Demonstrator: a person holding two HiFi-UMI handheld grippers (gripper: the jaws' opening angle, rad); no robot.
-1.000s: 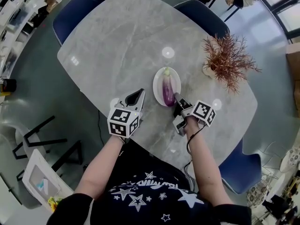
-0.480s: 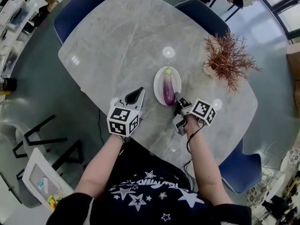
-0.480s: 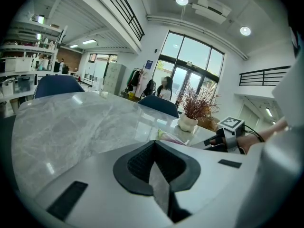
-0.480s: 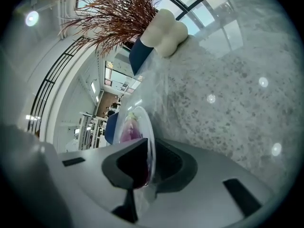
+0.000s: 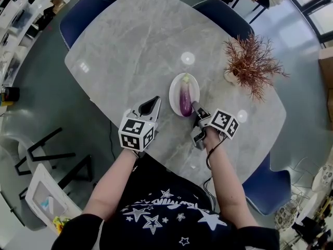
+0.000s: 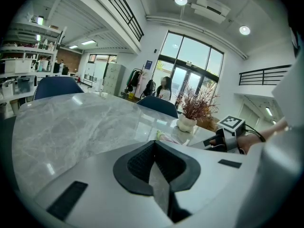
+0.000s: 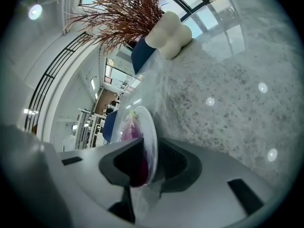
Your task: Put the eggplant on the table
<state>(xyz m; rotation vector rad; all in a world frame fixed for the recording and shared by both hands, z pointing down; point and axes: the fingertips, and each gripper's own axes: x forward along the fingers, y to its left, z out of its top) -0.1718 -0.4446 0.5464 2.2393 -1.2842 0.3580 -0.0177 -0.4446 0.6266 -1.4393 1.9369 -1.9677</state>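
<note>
A purple eggplant (image 5: 185, 99) with a green stem lies on a small white plate (image 5: 174, 90) on the grey marble table (image 5: 135, 46). My right gripper (image 5: 194, 106) is at the plate's near right edge. In the right gripper view the plate's rim (image 7: 153, 137) and the eggplant's (image 7: 129, 127) near end sit in the narrow gap between the jaws of the right gripper (image 7: 149, 160), which stands open. My left gripper (image 5: 152, 106) hovers left of the plate, shut and holding nothing; its pads meet in the left gripper view (image 6: 154, 146).
A dried red plant in a white lumpy vase (image 5: 252, 61) stands right of the plate, close to the table's edge. Blue chairs (image 5: 83, 14) (image 5: 223, 17) (image 5: 268, 189) surround the table. People sit in the far background.
My right gripper has crept slightly forward onto the plate's near rim. The left gripper and the eggplant have stayed put.
</note>
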